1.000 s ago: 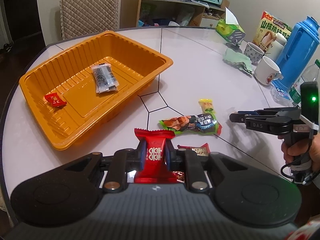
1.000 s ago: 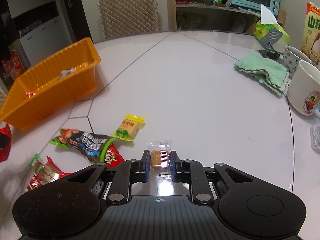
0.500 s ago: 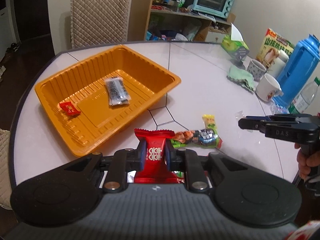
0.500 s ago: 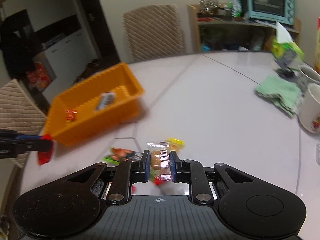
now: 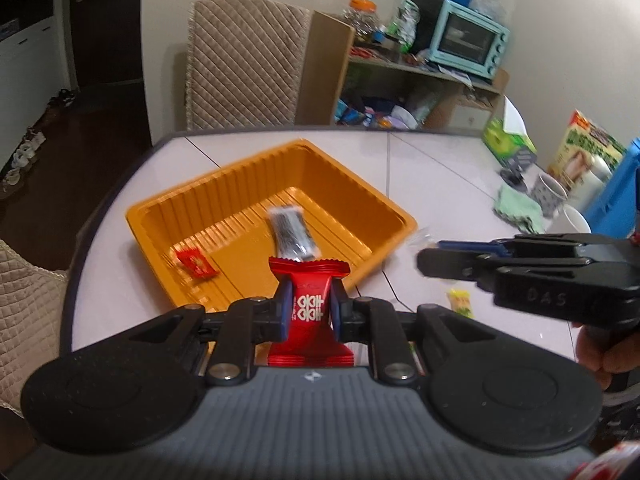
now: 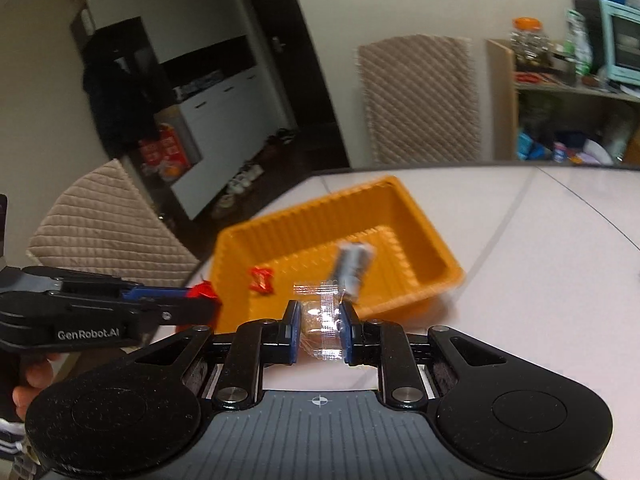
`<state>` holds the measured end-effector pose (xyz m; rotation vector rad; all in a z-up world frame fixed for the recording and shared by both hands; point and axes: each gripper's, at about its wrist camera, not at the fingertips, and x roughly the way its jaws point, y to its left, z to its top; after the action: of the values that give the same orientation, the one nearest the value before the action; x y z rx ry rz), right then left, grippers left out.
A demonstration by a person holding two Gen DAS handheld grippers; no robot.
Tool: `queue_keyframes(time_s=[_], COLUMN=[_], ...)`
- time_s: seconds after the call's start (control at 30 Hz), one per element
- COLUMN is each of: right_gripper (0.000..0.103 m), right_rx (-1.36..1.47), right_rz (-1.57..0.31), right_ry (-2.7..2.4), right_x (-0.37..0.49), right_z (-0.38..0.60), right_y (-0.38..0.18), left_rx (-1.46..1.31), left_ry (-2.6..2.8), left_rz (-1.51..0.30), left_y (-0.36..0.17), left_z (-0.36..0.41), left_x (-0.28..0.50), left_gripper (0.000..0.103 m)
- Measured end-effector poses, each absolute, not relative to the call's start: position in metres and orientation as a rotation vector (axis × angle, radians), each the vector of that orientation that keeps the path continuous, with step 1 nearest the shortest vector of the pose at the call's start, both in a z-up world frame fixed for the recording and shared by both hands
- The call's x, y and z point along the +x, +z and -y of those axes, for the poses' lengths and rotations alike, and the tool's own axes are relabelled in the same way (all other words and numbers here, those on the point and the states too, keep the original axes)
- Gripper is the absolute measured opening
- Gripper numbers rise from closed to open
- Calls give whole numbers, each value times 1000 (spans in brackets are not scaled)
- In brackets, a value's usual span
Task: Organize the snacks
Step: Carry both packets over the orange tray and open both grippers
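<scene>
My left gripper (image 5: 310,304) is shut on a red snack packet (image 5: 309,280) and holds it above the near corner of the orange tray (image 5: 384,196). My right gripper (image 6: 319,322) is shut on a clear-wrapped brown candy (image 6: 320,320), raised near the tray (image 6: 420,216). In the tray lie a dark packet (image 5: 290,232) and a small red candy (image 5: 196,262). The right gripper shows side-on in the left wrist view (image 5: 424,262). The left gripper shows in the right wrist view (image 6: 204,300). A yellow candy (image 5: 460,302) lies on the table.
At the table's far right stand mugs (image 5: 550,192), a green cloth (image 5: 518,208), a tissue box (image 5: 506,146), a snack box (image 5: 582,152) and a blue flask (image 5: 616,196). Quilted chairs (image 5: 244,64) stand behind and left of the table.
Both grippers rose and swung left toward the tray, each keeping its snack. The loose packets on the table dropped out of view.
</scene>
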<state>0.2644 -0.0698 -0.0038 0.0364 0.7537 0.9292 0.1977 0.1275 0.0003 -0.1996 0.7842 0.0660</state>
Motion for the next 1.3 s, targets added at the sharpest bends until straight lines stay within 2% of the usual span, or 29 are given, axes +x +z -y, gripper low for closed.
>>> queue_keyframes(time_s=[0.37, 0.97, 1.1, 1.3], right_gripper=[20, 20, 20, 21], right_rx=[-12, -64, -66, -55], right_rz=[-779, -878, -894, -906], right_ry=[974, 930, 924, 917], right_x=[298, 337, 339, 339], right_z=[-5, -31, -31, -31], right_y=[-24, -73, -80, -84], left_rx=[-255, -362, -396, -378], left_ry=[159, 199, 190, 172], left_rz=[-770, -917, -933, -929], left_y=[-7, -68, -73, -68], left_z=[-169, -187, -190, -195], left_x=[237, 276, 274, 267], left_gripper=[18, 18, 25, 25])
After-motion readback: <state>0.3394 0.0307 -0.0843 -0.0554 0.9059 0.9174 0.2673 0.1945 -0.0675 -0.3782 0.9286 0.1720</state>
